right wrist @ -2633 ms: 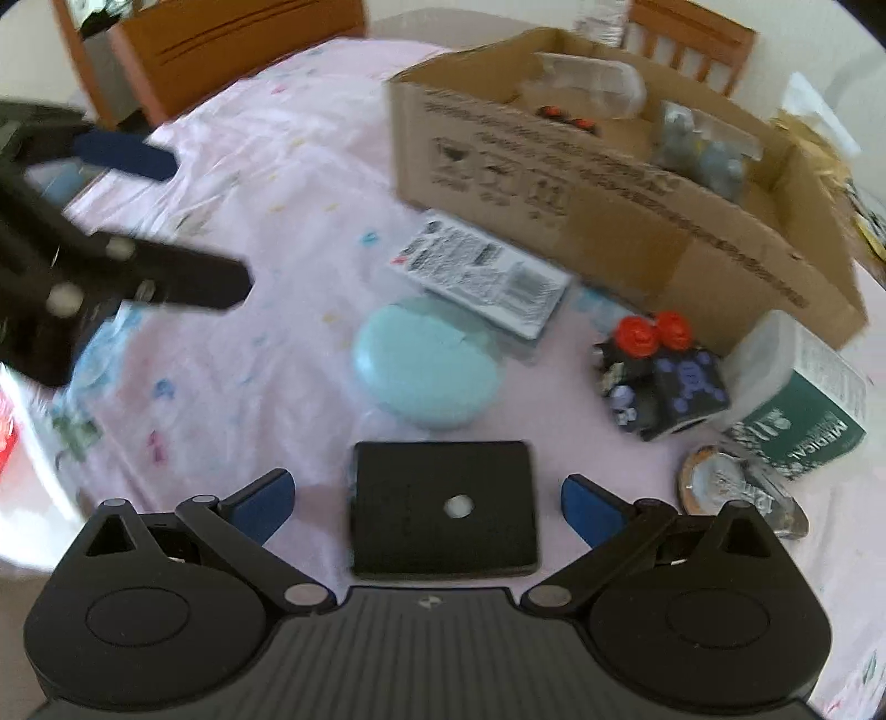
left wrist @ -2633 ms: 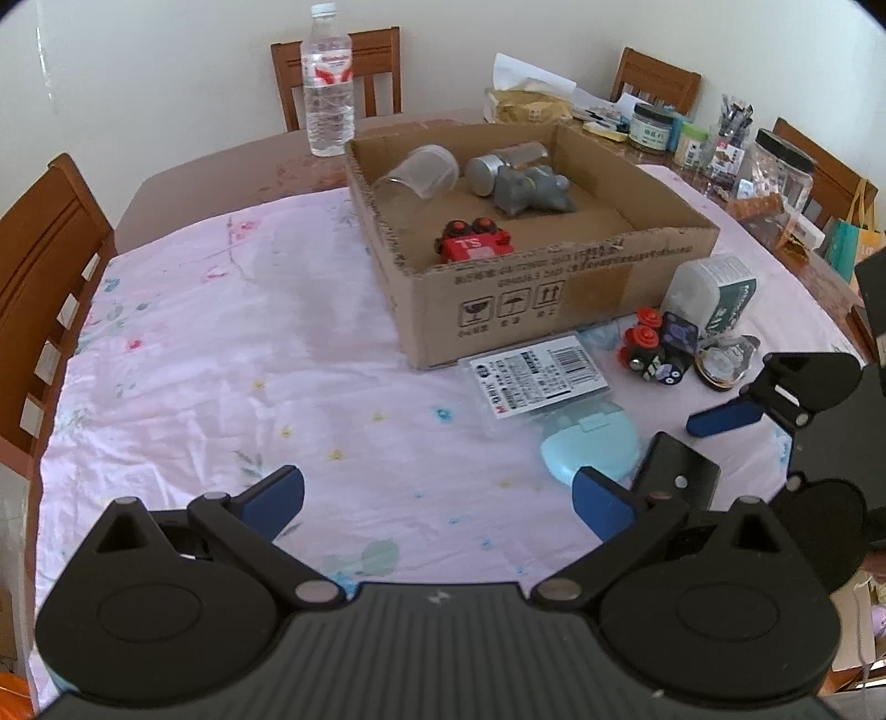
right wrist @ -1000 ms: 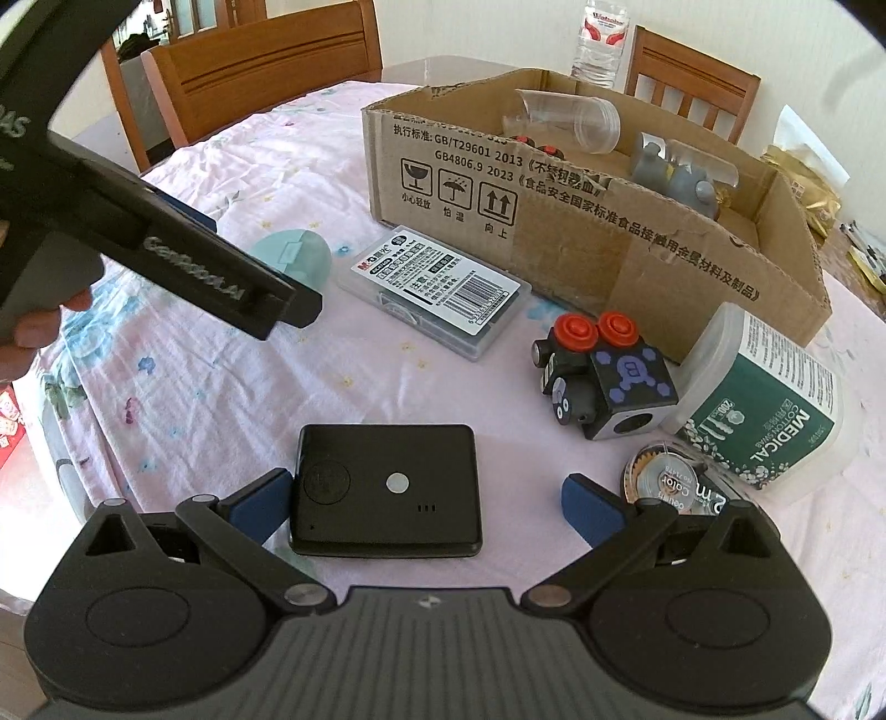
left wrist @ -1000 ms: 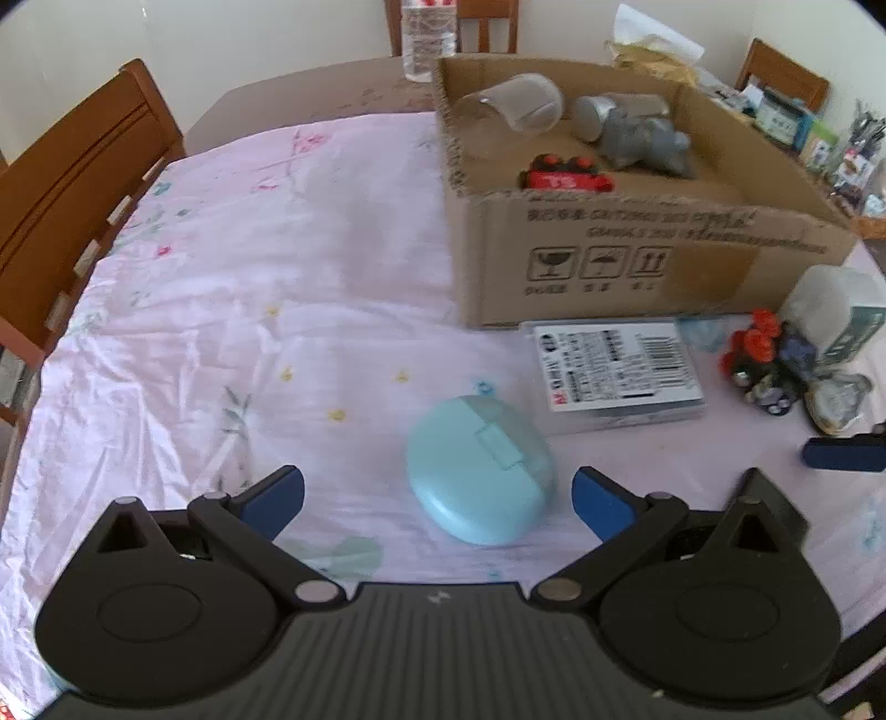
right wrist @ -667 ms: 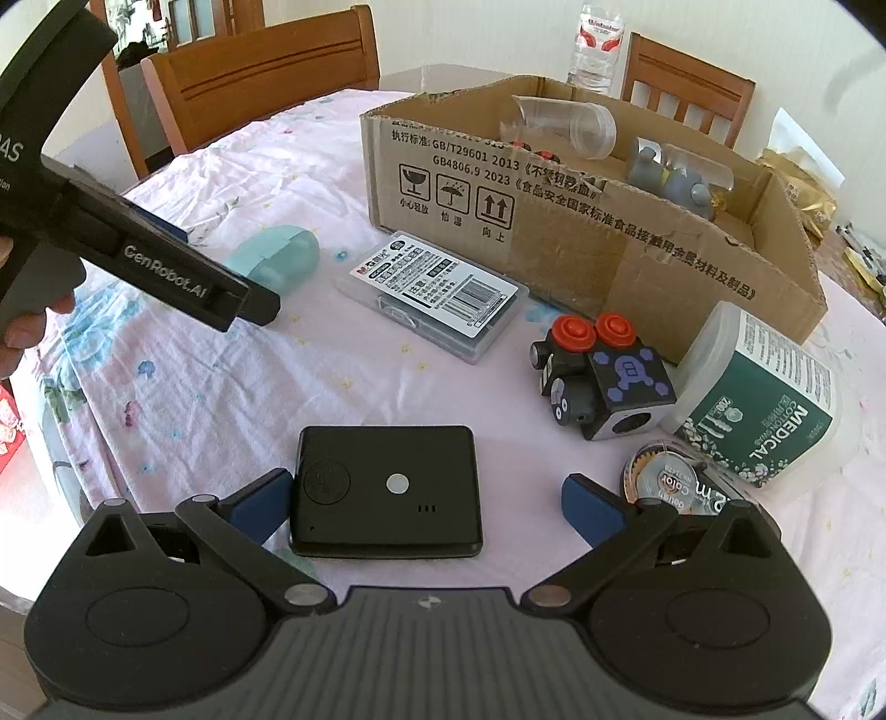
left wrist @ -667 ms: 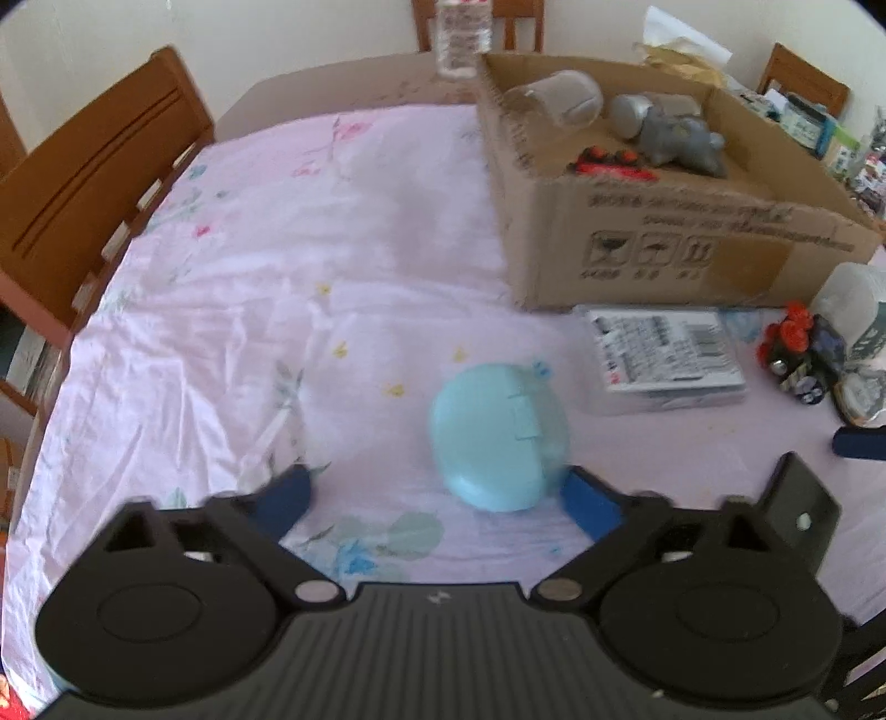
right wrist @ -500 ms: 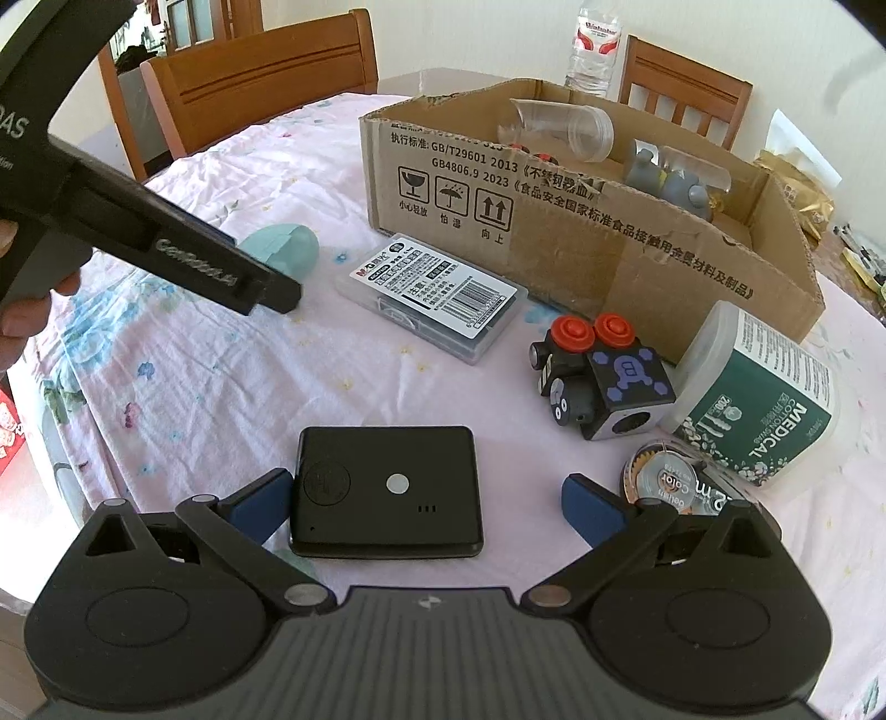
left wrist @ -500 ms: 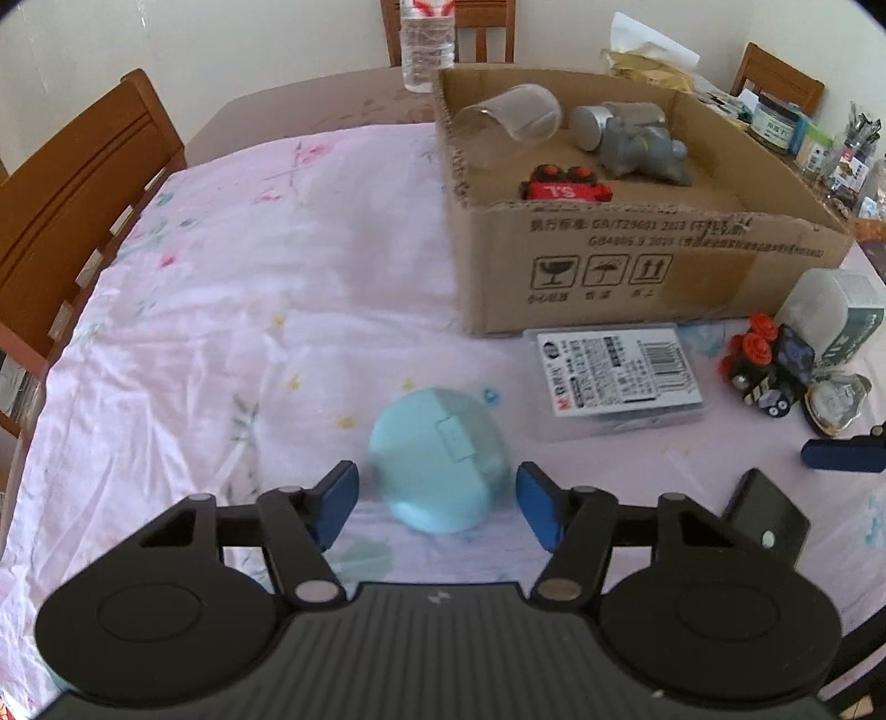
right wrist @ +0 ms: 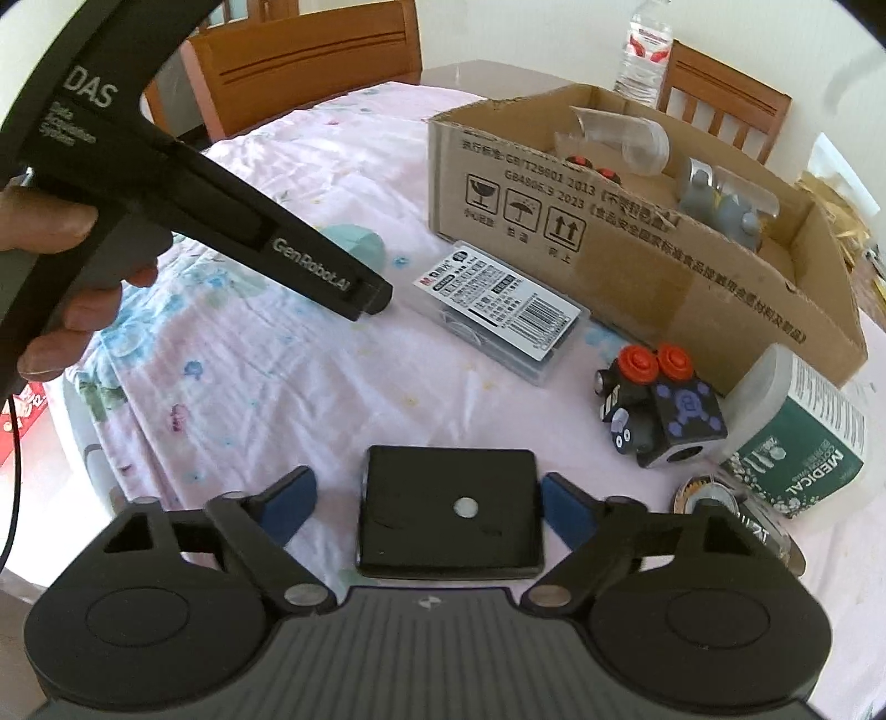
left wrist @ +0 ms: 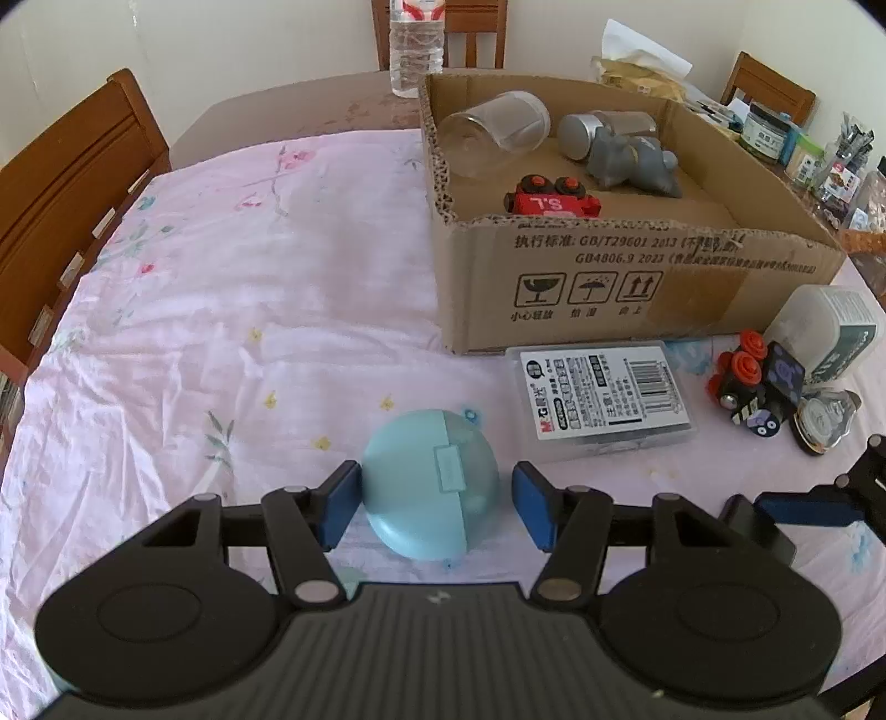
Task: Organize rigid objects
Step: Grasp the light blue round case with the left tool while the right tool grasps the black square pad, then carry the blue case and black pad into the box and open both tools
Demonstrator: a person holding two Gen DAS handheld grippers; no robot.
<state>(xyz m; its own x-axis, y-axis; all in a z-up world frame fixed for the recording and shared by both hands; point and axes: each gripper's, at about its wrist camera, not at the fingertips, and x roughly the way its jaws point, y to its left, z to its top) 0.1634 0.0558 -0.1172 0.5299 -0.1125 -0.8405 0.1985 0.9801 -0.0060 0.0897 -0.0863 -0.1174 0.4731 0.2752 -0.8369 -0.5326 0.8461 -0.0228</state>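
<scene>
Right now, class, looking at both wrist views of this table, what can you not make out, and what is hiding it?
- Light blue case: right wrist view, mostly behind the left gripper's black body.
- Black flat box: left wrist view, largely covered by the right gripper's finger.
- Red toy train: right wrist view, nearly hidden by the cardboard box wall.
- Water bottle: left wrist view, top cut off by the edge.

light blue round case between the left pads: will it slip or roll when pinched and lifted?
Likely slippery: the light blue case is smooth, domed plastic, and the closing left hand-held gripper meets curved sides. Probably rigid and light. Its flat base should resist rolling, but it may pivot between the pads.
</scene>
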